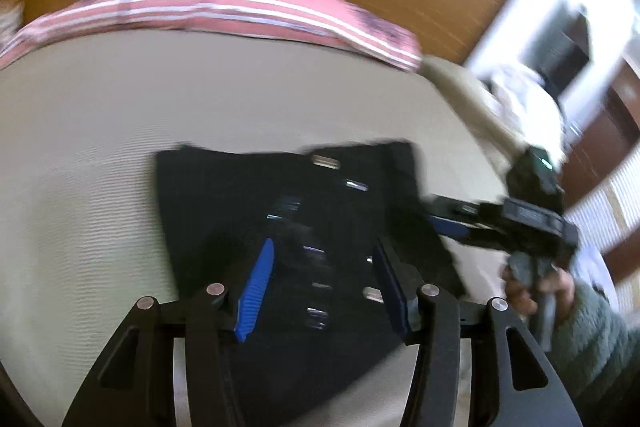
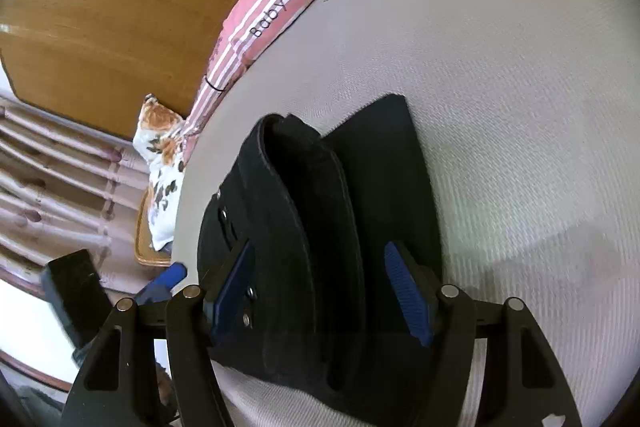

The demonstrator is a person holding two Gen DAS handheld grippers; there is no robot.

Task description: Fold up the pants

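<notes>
A bed (image 2: 520, 87) with a cream ribbed cover carries folded black pants (image 2: 340, 207) and a pink striped blanket (image 1: 224, 7) along its far edge.

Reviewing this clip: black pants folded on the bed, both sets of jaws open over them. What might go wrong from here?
1. The pants lie as a thick stack with an offset lower layer; a pinch may catch only the top layers and undo the fold.
2. The left gripper and right gripper sit close over one edge; they may collide.
3. The left wrist view is blurred, so jaw placement there is uncertain.
</notes>
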